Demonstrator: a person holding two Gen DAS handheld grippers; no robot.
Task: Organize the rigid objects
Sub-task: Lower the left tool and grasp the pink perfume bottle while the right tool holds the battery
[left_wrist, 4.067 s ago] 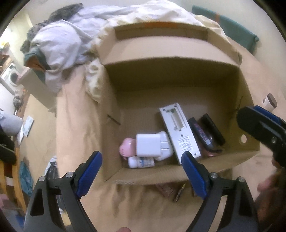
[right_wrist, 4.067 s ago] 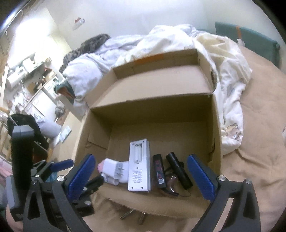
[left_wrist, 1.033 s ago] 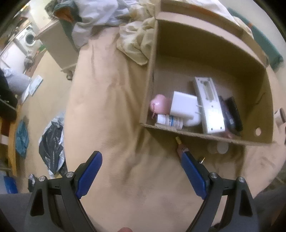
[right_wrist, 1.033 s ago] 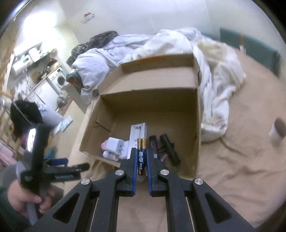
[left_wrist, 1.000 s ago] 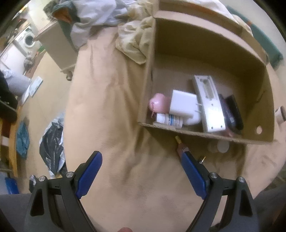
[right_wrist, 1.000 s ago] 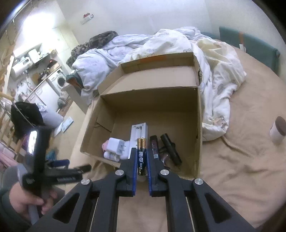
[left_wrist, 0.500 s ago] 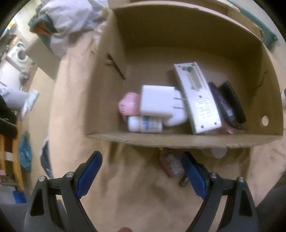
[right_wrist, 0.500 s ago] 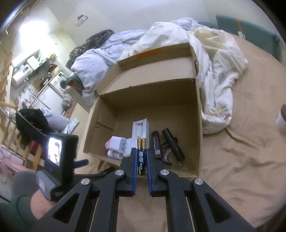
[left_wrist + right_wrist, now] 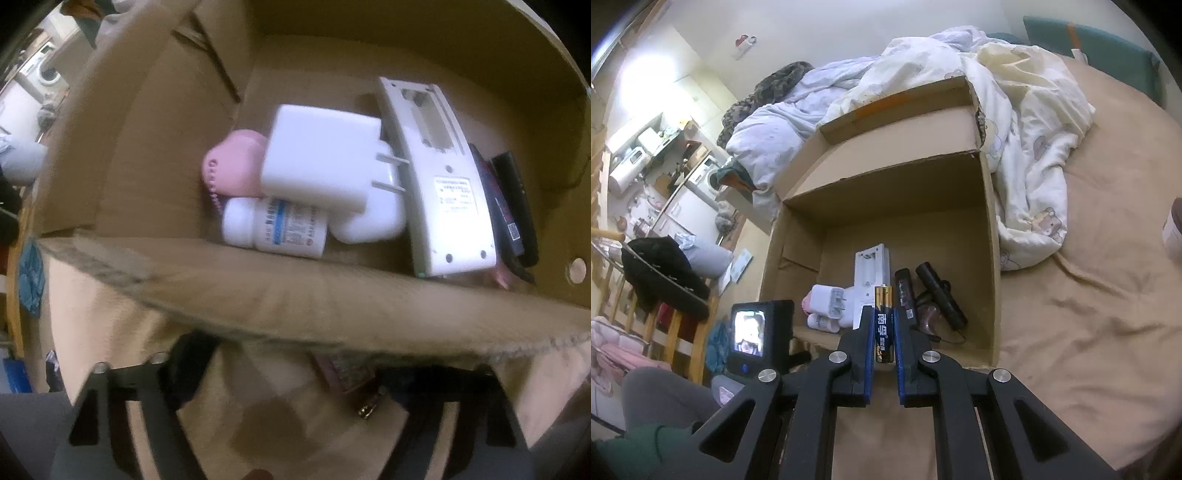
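In the left wrist view, my left gripper [image 9: 295,376] points down at the tan sheet just in front of the cardboard box [image 9: 332,302]. Its jaws are closing. A small maroon object [image 9: 343,373] with a brass tip lies between them, close to the right finger; the pads do not press on it. In the right wrist view, my right gripper [image 9: 883,321] is shut on an upright blue and gold battery [image 9: 884,299], held over the box's [image 9: 991,258] near wall. Inside lie a white charger [image 9: 321,162], a pill bottle [image 9: 273,229], a pink item [image 9: 236,166], a white remote [image 9: 439,177] and black sticks [image 9: 513,206].
A rumpled white duvet [image 9: 1015,110] lies behind and right of the box. A cup [image 9: 1172,229] stands at the right edge of the bed. The left hand's gripper body with its small screen [image 9: 757,332] sits left of the box. A person's grey-clad knee [image 9: 665,395] is below it.
My left gripper has dropped close to the sheet in front of the box, and its jaws have narrowed around the maroon object. The right gripper keeps its hold on the battery.
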